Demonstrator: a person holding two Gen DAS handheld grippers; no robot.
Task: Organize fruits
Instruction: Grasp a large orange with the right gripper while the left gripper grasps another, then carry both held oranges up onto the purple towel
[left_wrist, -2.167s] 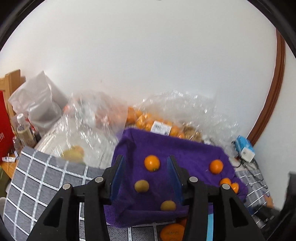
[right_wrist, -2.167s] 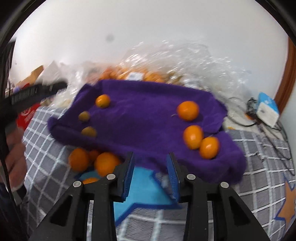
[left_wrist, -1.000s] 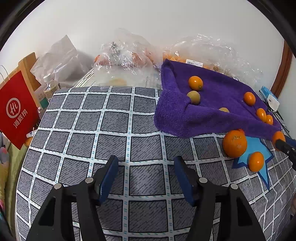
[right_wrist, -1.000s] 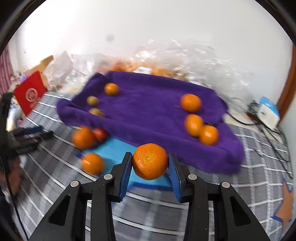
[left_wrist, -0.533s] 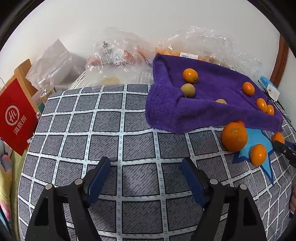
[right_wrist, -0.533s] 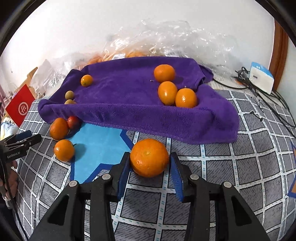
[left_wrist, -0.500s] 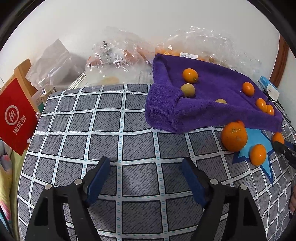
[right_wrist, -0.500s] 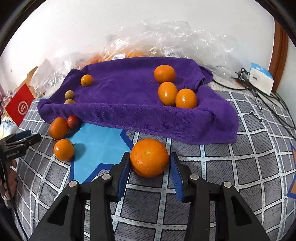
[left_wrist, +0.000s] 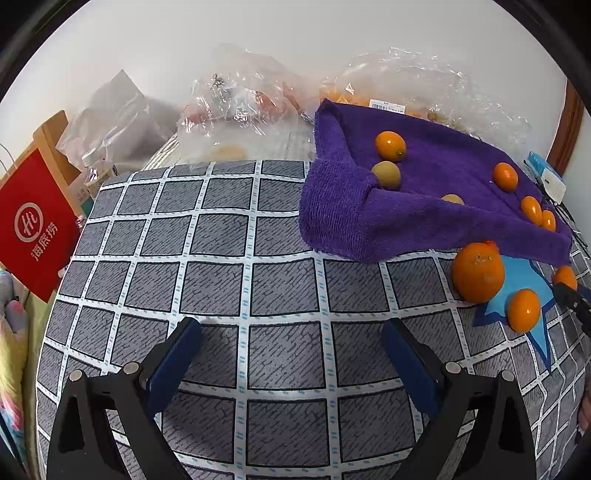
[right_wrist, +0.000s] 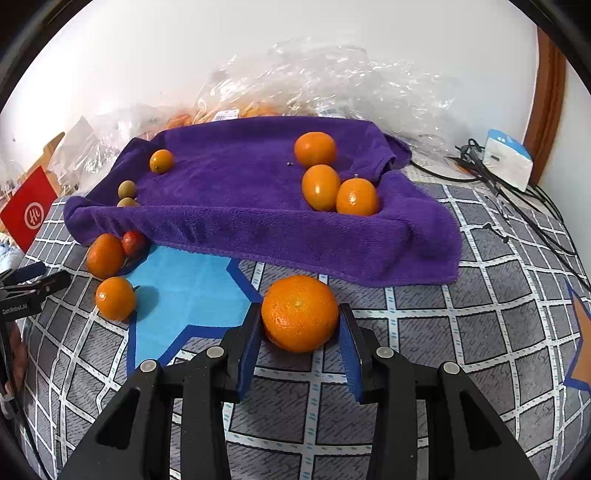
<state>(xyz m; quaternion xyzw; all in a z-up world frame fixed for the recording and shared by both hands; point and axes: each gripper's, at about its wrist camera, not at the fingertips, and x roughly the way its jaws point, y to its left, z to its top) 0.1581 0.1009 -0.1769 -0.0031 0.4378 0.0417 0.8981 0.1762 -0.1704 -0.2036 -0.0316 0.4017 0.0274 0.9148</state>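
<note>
Since a second ago, the large round orange (right_wrist: 300, 313) has been carried from mid-air down to the grey checked cloth-covered surface (right_wrist: 461, 332), just in front of the near edge of the crumpled purple towel (right_wrist: 258, 192). It is clenched between the jaws of the right gripper (right_wrist: 300, 334), both blue pads pressed to its sides, and it appears to rest on the cloth. The left gripper (left_wrist: 291, 354) has meanwhile been spread: its jaws are opening wide over bare checked cloth, with nothing between them. A set-down of the orange outside the towel is judged to be in hand, with release not yet made; the left gripper seems readied for a next fruit.

On the towel, three oranges (right_wrist: 332, 181) are grouped at the right, and a small orange fruit (right_wrist: 161, 161) with two dull yellow-green ones (right_wrist: 126, 188) at the left. Two more oranges (right_wrist: 110, 277) and a small red fruit (right_wrist: 133, 242) lie by the blue star patch (right_wrist: 184, 288).

Whether the held orange truly bears on the cloth cannot be confirmed, its underside being hidden. The contents of the clear plastic bags (right_wrist: 314, 81) behind the towel are hard to make out. One yellow-green fruit is half hidden by the towel's fold. In the left wrist view, only the tip of the right gripper is caught at the edge.
</note>
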